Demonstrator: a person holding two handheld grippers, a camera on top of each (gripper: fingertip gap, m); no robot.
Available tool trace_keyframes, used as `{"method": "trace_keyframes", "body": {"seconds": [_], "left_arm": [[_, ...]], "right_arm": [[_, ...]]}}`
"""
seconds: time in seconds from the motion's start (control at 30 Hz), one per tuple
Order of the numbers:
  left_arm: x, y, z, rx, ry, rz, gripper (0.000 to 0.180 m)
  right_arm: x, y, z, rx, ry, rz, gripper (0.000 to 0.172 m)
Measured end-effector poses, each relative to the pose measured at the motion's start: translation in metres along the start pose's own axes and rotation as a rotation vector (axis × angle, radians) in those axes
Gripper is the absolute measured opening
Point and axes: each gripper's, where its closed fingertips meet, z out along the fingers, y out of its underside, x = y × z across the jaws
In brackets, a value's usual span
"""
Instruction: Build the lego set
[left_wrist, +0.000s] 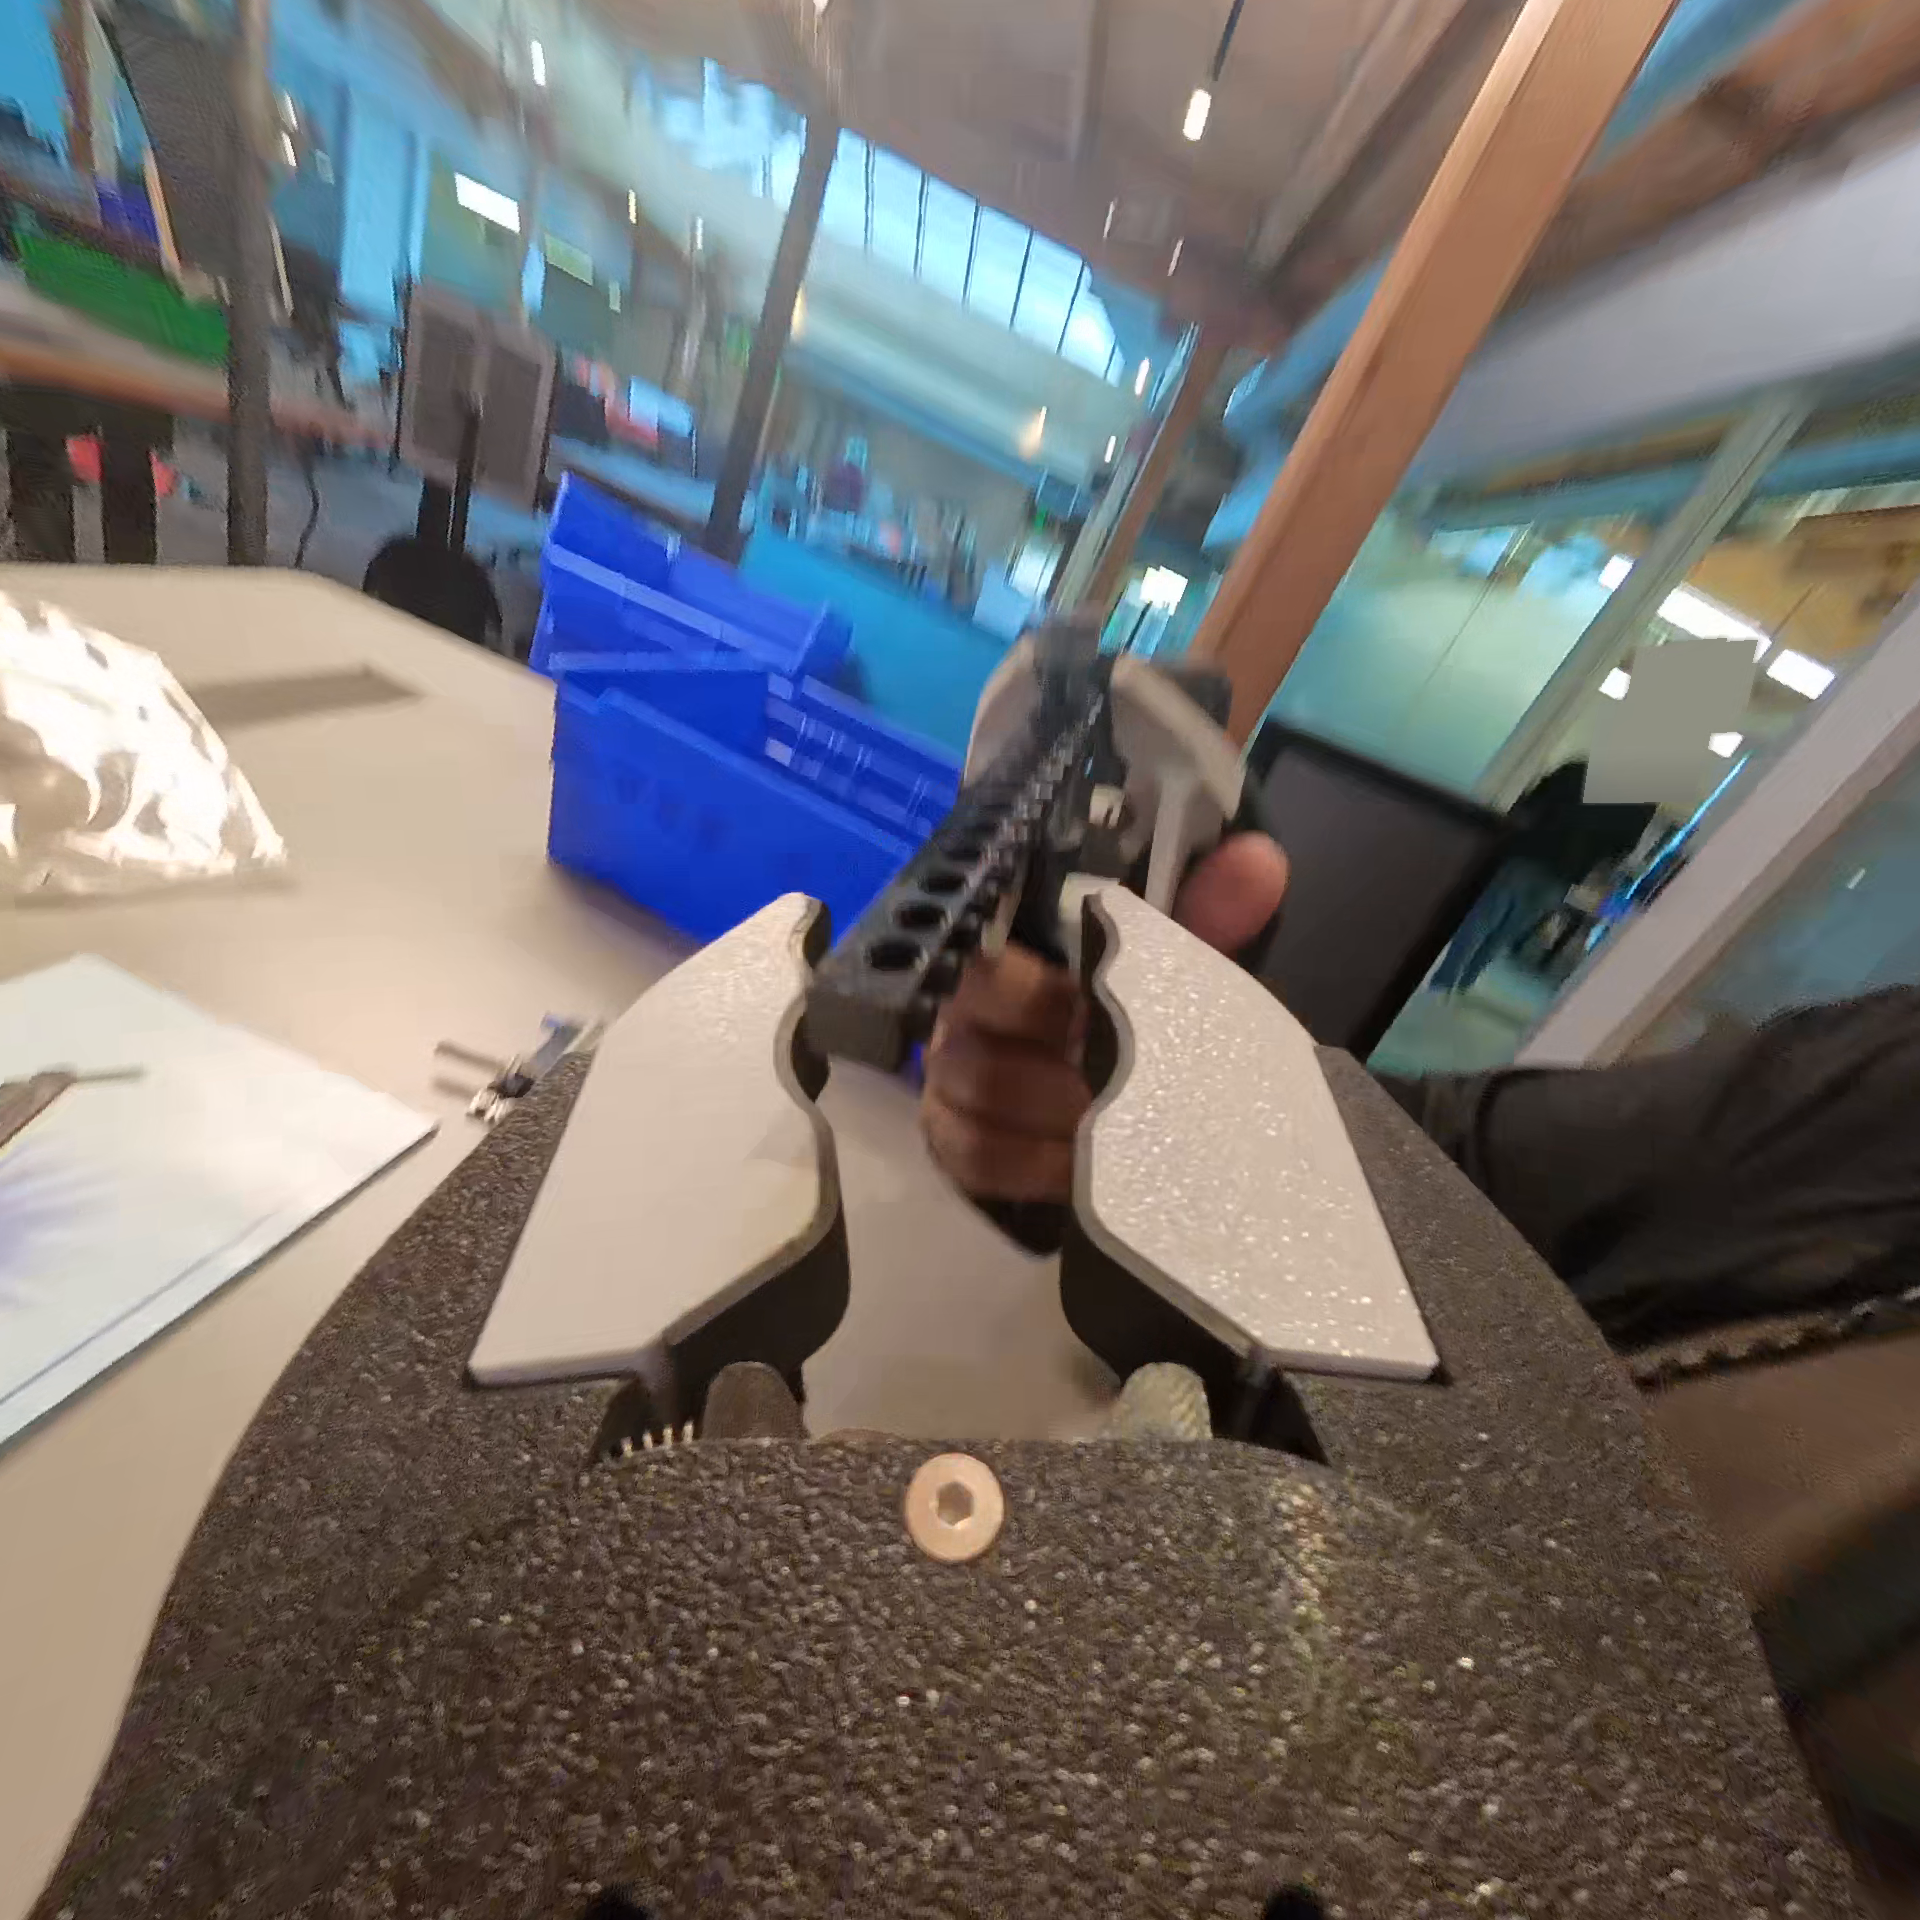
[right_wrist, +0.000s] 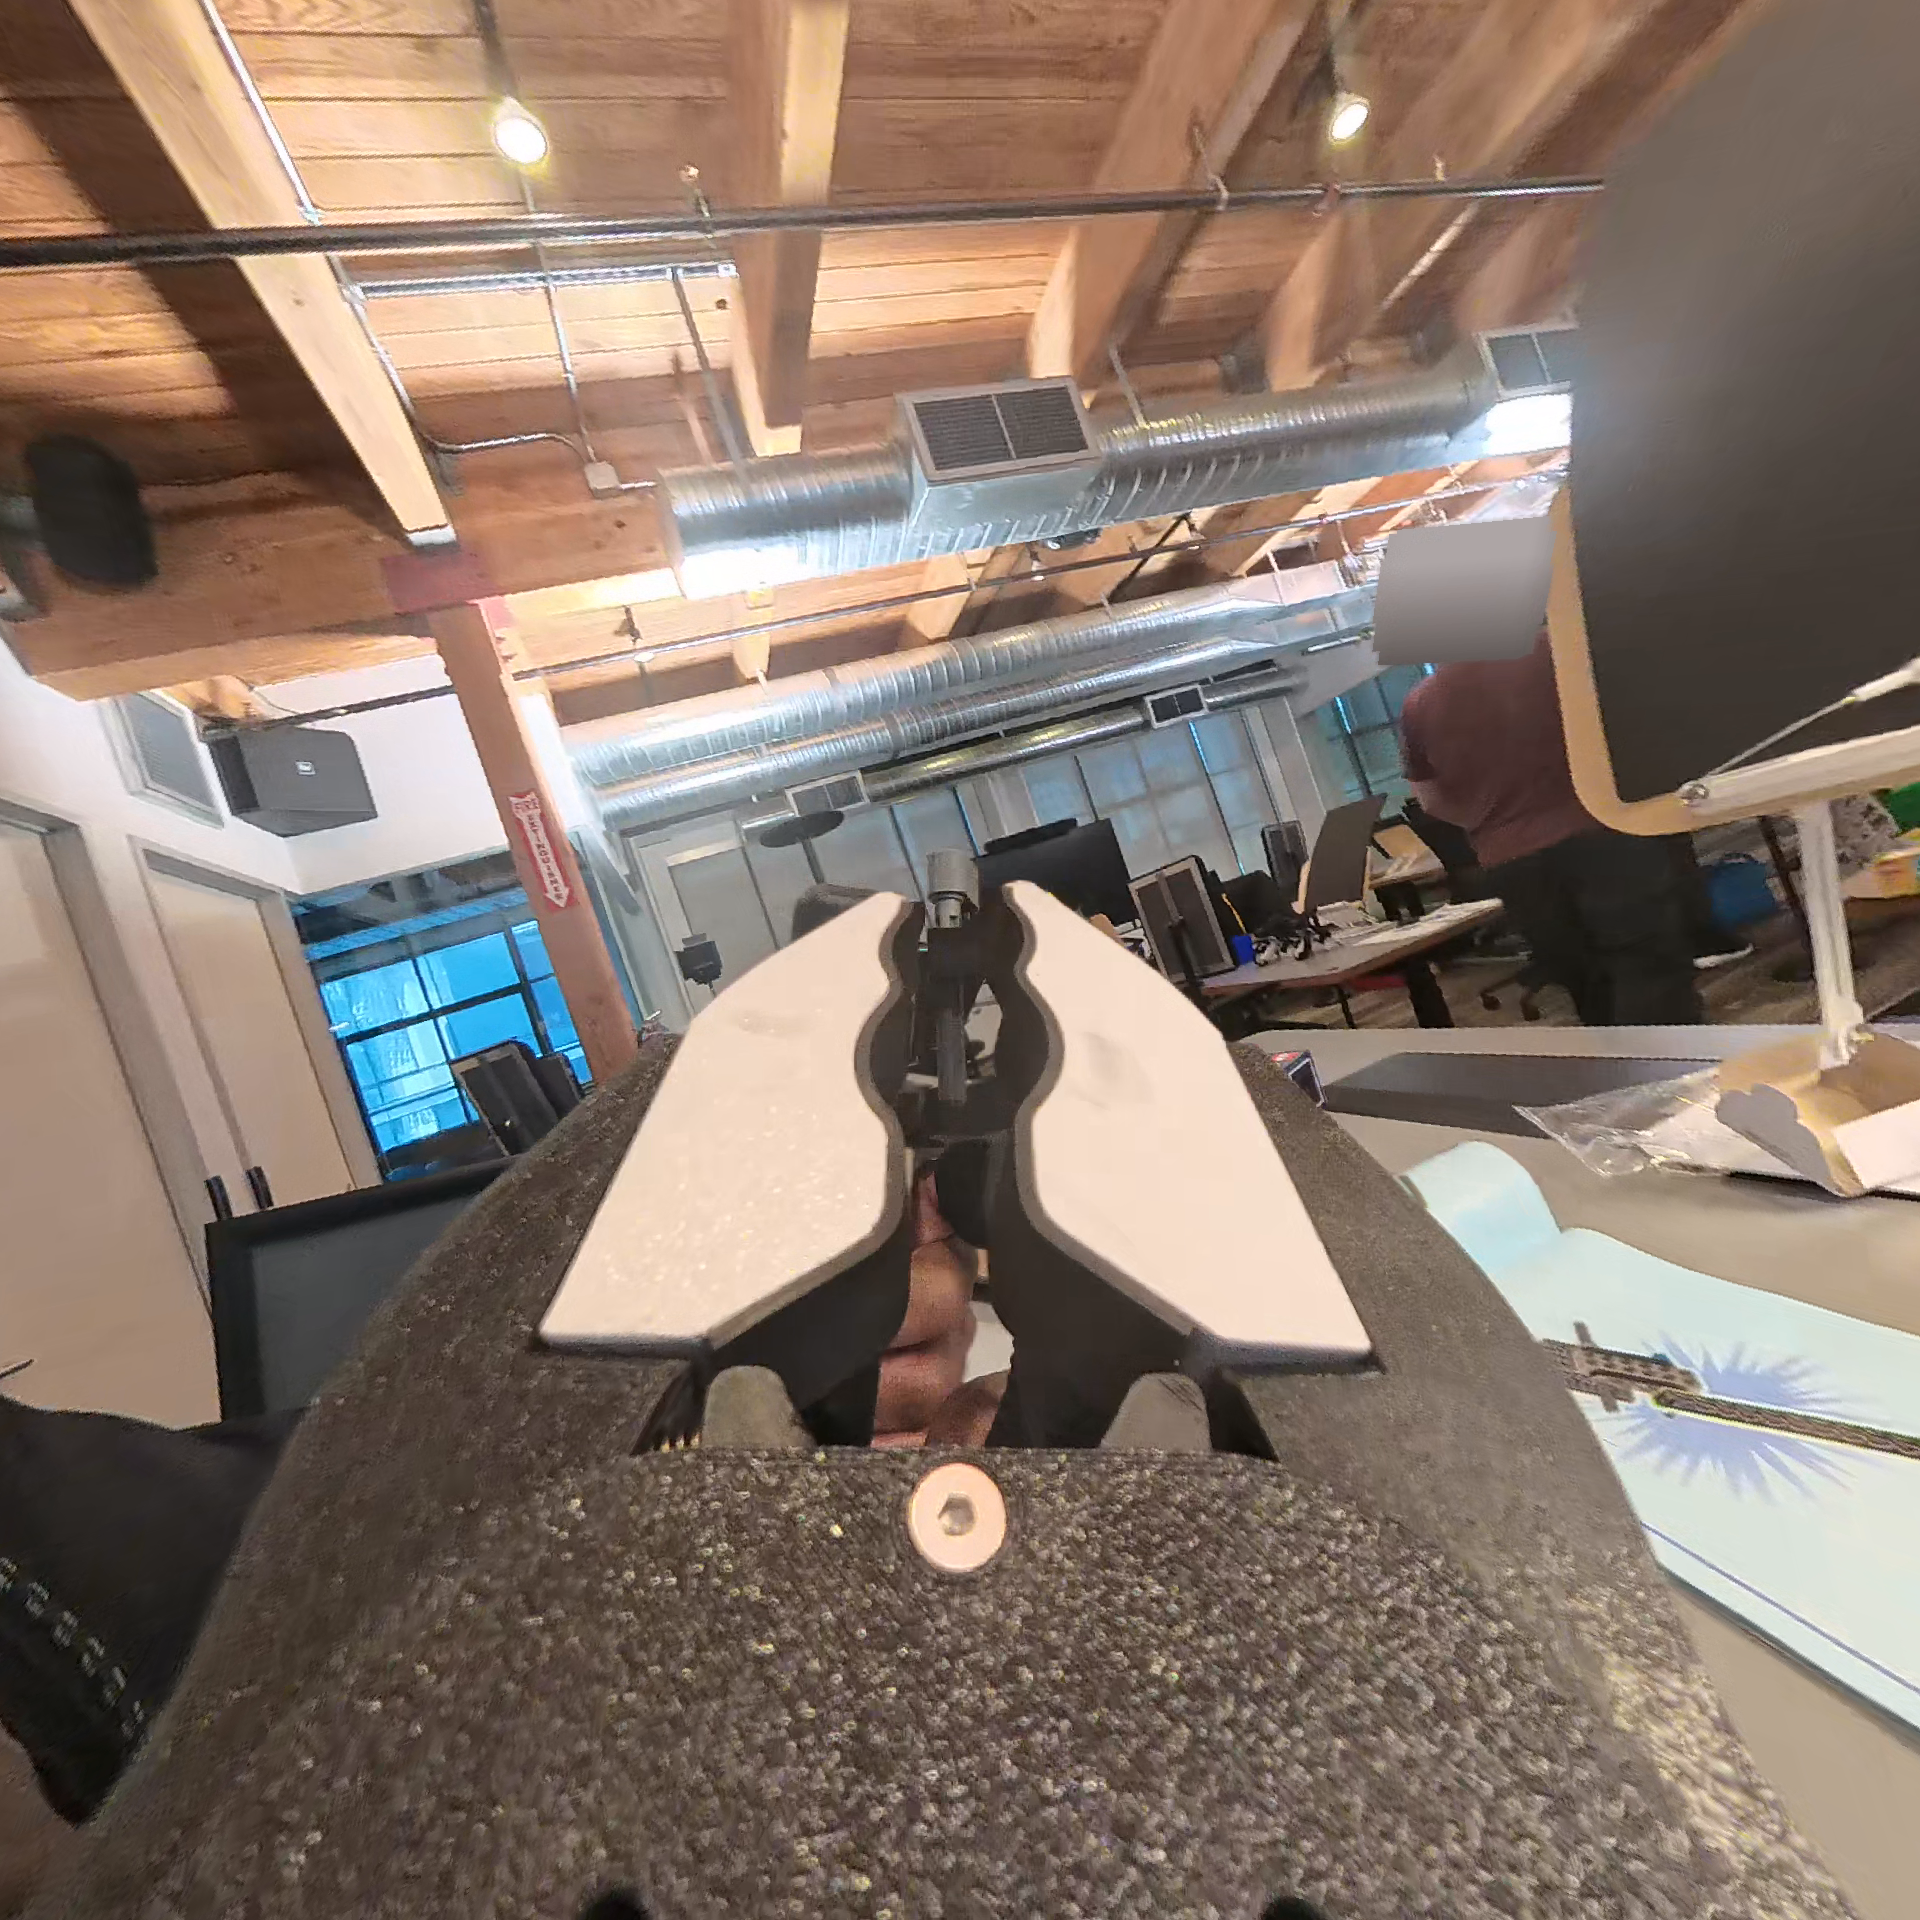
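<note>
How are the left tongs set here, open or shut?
Open. The left tongs stand apart; a black perforated bar pokes between the tips, near the left finger, clear of the right.

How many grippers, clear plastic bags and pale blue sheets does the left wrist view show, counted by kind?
grippers: 2 (left gripper, open; right gripper, closed on a perforated black bar)
clear plastic bags: 1
pale blue sheets: 1
total: 4

Your left wrist view smears with motion blur, background streaked; your right view is sharp, lit by ceiling spotlights (right_wrist: 520, 135), edges bowed by the wide lens.
</note>
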Motion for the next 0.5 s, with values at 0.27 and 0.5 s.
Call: {"method": "trace_keyframes", "body": {"seconds": [0.27, 0.5], "left_arm": [[0.013, -0.028, -0.014, 0.238, 0.094, -0.002, 0.023], [0.017, -0.022, -0.014, 0.231, 0.137, 0.020, 0.016]], "right_arm": [[-0.008, 0.021, 0.004, -0.050, -0.043, -0.006, 0.012], [-0.012, 0.026, 0.005, -0.077, -0.057, -0.020, 0.012]]}}
